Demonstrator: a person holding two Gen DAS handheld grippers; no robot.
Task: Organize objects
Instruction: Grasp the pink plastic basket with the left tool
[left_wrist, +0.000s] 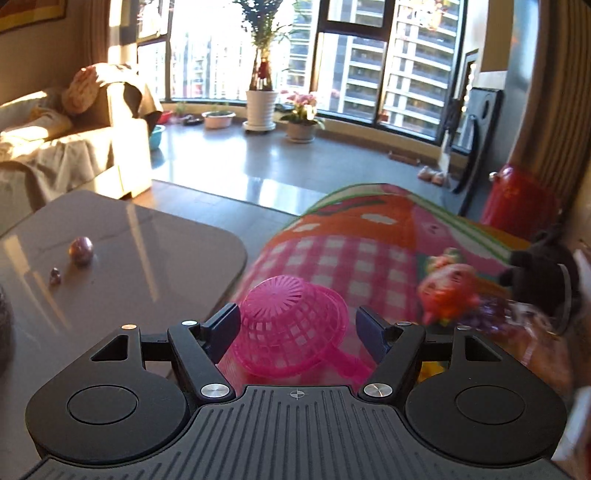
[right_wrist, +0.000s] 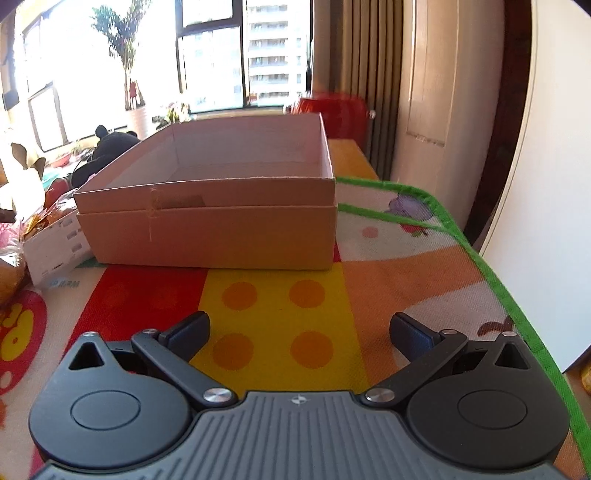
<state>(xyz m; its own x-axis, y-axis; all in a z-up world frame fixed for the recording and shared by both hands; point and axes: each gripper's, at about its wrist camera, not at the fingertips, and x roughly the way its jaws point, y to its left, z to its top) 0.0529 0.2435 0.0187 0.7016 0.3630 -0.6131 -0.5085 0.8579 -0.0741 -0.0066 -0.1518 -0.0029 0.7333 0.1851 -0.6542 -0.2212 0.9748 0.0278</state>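
A pink plastic basket with a handle hangs upside down between the pads of my left gripper, which is shut on it with the jaws standing wide. It is carried above a colourful play mat, which is blurred by motion. Right of it lie an orange-red toy and a black object. My right gripper is open with nothing between its fingers, low over the mat. Straight ahead of it stands an open cardboard box, and the part of its inside that I can see is empty.
A grey table at the left carries a purple egg-shaped object and a smaller one. A white carton and crinkly packets sit left of the box. A red container stands behind the mat. A wall borders the mat's right edge.
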